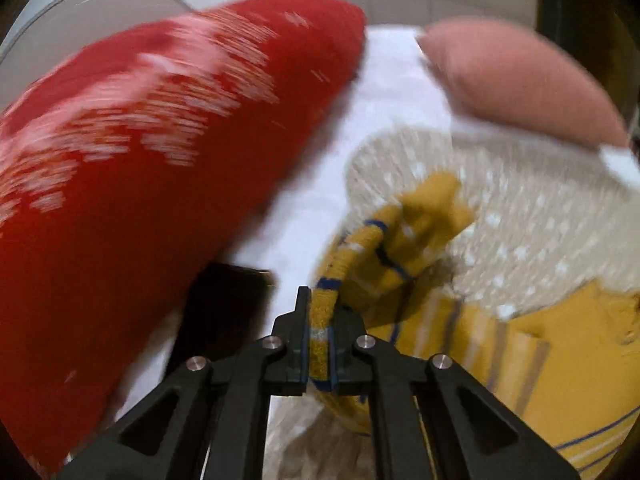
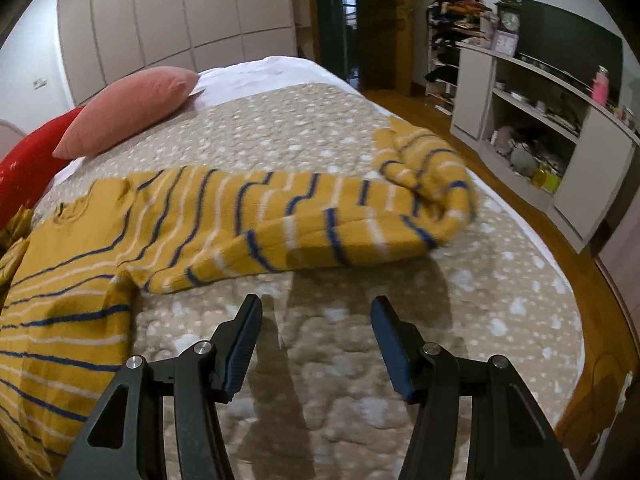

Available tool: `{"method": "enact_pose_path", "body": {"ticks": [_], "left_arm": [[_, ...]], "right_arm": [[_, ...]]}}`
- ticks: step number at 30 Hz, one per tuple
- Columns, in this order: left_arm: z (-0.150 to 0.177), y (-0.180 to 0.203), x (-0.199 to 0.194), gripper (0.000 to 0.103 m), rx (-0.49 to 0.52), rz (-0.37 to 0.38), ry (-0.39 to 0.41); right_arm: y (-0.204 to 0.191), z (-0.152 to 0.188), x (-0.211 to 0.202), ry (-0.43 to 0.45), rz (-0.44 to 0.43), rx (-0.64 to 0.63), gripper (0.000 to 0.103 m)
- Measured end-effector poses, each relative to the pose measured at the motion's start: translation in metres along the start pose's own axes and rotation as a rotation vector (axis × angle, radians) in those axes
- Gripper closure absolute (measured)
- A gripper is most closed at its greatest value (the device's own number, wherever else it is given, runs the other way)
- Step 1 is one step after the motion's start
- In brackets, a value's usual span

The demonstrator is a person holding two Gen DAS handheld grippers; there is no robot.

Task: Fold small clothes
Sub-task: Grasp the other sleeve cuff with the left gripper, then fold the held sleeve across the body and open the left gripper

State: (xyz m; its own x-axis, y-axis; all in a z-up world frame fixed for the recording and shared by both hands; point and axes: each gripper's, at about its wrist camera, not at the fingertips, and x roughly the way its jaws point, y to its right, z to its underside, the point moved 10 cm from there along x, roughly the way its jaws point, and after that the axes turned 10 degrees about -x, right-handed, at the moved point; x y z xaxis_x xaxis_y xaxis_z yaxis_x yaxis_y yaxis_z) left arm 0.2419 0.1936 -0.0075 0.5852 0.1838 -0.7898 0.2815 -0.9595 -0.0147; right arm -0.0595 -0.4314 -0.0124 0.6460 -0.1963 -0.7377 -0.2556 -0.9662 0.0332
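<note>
The left gripper (image 1: 320, 344) is clenched on a rolled edge of the mustard striped garment (image 2: 248, 216), a band of yellow knit with blue trim pinched tight between its two fingers. That view is blurred, but the cloth runs on from the grip to the right, over the beige dotted bedspread (image 2: 304, 128). A large red cushion (image 1: 132, 184) fills the left of the left wrist view, close beside the gripper, with a pink pillow (image 1: 520, 76) farther off on the white sheet (image 1: 384, 120).

The right gripper (image 2: 316, 340) is released, its fingers spread wide apart with nothing between them, and hovers over bare bedspread just short of the garment's near edge (its shadow falls on the quilt below). From the right wrist view the garment lies across the bed: the body spreads flat at the left, and a long sleeve stretches rightward and ends in a rumpled bunch near the bed's right edge. The pink pillow rests at the upper left of the bed, partly over the red cushion. Beyond the bed stand a wardrobe wall (image 2: 168, 16) and an open shelf unit (image 2: 540, 120) on a wooden floor (image 2: 416, 108).
</note>
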Motion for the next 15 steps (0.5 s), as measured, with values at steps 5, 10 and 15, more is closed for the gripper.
{"method": "enact_pose_path", "body": {"ticks": [5, 10, 15], "left_arm": [[0.006, -0.064, -0.094, 0.098, -0.122, -0.014, 0.126], [0.045, -0.138, -0.154, 0.097, -0.234, -0.120, 0.193], [0.114, -0.188, -0.149, 0.095, -0.309, -0.203, 0.089]], "right_arm": [[-0.008, -0.004, -0.012, 0.039, -0.009, -0.026, 0.042], [-0.001, 0.003, -0.021, 0.054, -0.032, 0.008, 0.042], [0.014, 0.014, -0.029, 0.049, -0.047, 0.061, 0.042]]}}
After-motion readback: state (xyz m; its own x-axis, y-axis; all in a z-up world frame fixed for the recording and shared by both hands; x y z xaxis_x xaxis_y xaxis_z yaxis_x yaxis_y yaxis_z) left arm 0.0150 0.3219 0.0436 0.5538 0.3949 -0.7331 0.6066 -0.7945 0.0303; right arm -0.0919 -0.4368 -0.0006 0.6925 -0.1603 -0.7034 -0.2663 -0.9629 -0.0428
